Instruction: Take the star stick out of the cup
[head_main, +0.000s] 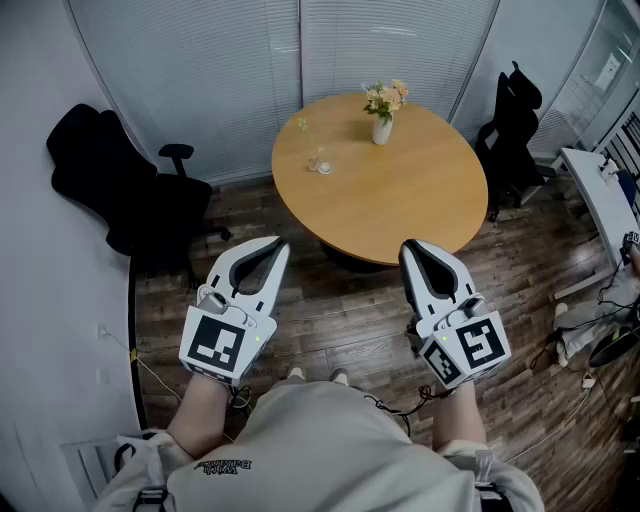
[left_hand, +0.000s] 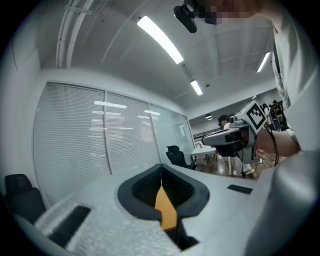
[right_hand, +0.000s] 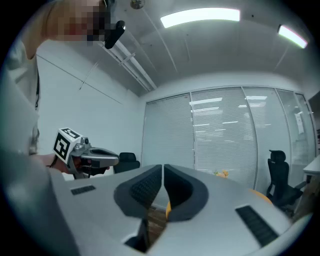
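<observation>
- The cup (head_main: 321, 165) stands on the round worktop (head_main: 400, 190), near its far left edge. The stick (head_main: 304, 128) rises out of it, leaning a little left.
- Both are small in the head view. The cup looks like clear glass, but I cannot confirm this.
- The stick is probably thin, light and stiff. The cup is likely light too, so it could tip or slide if the stick drags on its rim.
- The best hold is likely on the shaft just above the cup's rim, followed by a lift along the lean.
- The left tool (head_main: 283, 243) is clenched and holds nothing. The right tool (head_main: 405, 247) also has its jaws together and is empty.
- Both tools hang over the floor, short of the worktop's near edge and well apart from the cup.
- A vase (head_main: 382, 130) with flowers stands right of the cup with a clear gap between them, so a reach from the near left side stays open.
- A chair (head_main: 120, 190) sits off to the left.
</observation>
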